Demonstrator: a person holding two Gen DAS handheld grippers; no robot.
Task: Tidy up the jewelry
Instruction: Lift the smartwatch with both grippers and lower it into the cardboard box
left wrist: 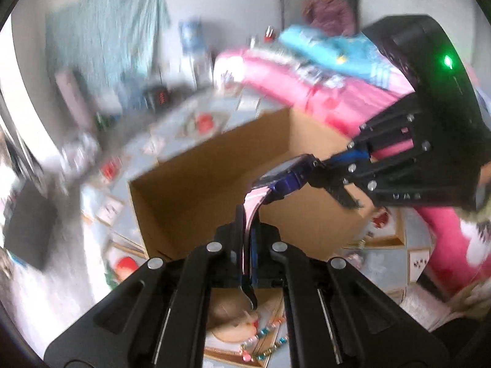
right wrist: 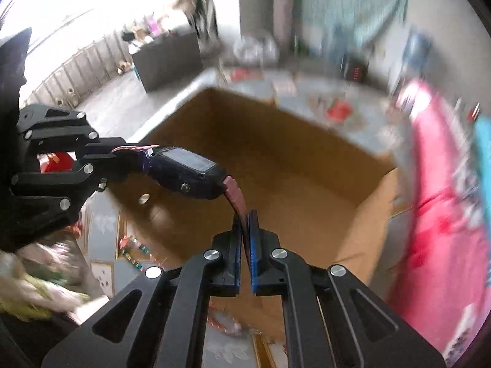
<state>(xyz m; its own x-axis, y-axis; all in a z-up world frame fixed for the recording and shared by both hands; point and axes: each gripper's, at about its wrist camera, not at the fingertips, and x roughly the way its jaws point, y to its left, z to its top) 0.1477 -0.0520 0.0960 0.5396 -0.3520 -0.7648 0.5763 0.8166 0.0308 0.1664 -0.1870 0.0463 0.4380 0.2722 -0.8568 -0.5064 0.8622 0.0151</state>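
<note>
Patterned cloth in pale blue with red fruit prints covers the table (left wrist: 196, 113), and on it stands an open cardboard box (left wrist: 214, 184), its brown inside bare in both views. Over the box hangs a wristwatch (right wrist: 187, 168) with a dark purple case and a pink strap, stretched between the two tools. In the right wrist view the right gripper (right wrist: 245, 230) at 6 o'clock has its blue pads pressed together on one end of the pink strap, while the left gripper (right wrist: 101, 159) comes in from 9 o'clock and pinches the other strap end beside the watch case. In the left wrist view the left gripper (left wrist: 249, 239) at 6 o'clock is nipped narrow on the strap, which curves up toward the case, and the right gripper (left wrist: 334, 181) reaches in from 3 o'clock, its jaws closed near the watch. A beaded bracelet (left wrist: 264, 343) with teal and pink stones lies on the cloth near 6 o'clock, below the left tool. Pink and blue folded fabric (left wrist: 322, 92) is piled beyond the box toward 2 o'clock. Much of the background is blurred.
</note>
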